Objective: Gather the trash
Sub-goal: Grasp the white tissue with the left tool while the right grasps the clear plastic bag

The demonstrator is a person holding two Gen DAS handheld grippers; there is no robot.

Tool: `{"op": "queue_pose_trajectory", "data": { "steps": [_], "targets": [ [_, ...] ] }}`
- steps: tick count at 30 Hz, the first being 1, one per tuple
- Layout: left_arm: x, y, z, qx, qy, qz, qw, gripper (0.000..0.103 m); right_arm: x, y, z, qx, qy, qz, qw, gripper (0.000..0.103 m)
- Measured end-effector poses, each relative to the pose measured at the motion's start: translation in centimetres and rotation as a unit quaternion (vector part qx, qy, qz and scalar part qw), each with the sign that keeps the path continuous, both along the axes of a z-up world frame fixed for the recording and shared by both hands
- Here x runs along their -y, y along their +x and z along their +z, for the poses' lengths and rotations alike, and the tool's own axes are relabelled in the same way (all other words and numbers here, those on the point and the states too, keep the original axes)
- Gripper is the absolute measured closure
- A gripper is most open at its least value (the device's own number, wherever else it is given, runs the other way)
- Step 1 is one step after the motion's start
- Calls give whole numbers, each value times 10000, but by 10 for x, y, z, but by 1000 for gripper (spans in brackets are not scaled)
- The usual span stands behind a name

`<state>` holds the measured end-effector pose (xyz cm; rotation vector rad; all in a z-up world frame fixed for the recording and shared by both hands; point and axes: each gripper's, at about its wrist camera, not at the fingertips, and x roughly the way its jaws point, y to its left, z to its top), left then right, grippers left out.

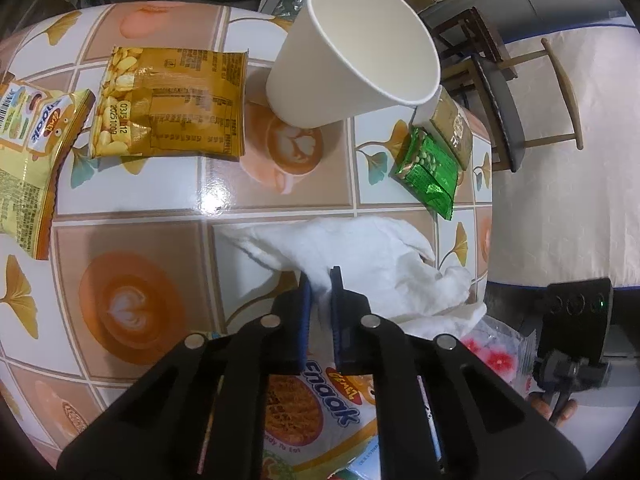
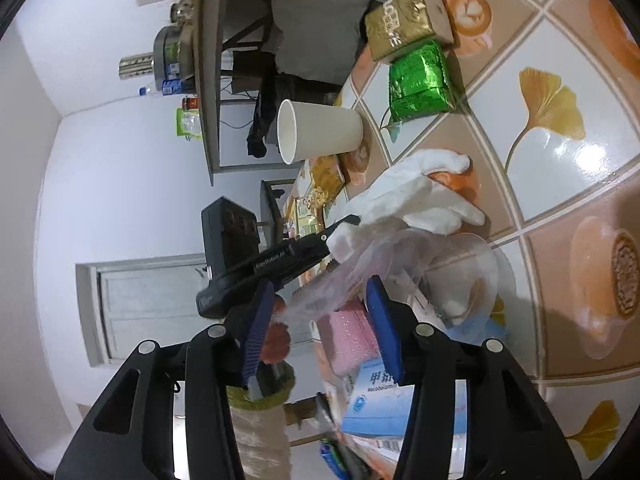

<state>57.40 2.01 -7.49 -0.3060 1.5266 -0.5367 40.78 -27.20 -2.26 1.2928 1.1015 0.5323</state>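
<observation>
Glossy tiled tablecloth (image 1: 132, 240), printed with latte cups and ginkgo leaves, is filling most of the left wrist view. Low in the centre of that frame the left gripper (image 1: 320, 300) is pinching a fold of the crumpled white tissue (image 1: 384, 256), its blue pads drawn together on the paper. Above it a white paper cup (image 1: 352, 52) is standing upright at top centre, with a yellow peanut packet (image 1: 168, 104) lying flat to its left and a green foil packet (image 1: 428, 172) to its right, touching a gold packet (image 1: 452, 124) behind it. Another snack wrapper (image 1: 304, 412) is lying at the bottom of the frame under the gripper.

In the right wrist view, where the table is appearing tipped on its side, the right gripper (image 2: 316, 328) is sitting with its jaws partly apart around the edge of a clear plastic bag (image 2: 400, 264); whether the pads are pressing on the film I cannot tell. A blue-and-white box (image 2: 380, 400) is showing at lower centre, inside or behind the film.
</observation>
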Motion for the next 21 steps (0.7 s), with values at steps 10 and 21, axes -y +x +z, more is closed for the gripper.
{"op": "queue_pose_trajectory", "data": {
  "steps": [10,21],
  "targets": [
    [-6,-6,14,421,11,181,9989,97,-6,9,-8,-307,46,91,9995,86],
    [-39,-19,75,1449,-409,737,9859,99,-8,-10,8,121,96,324,9994,95]
  ]
}}
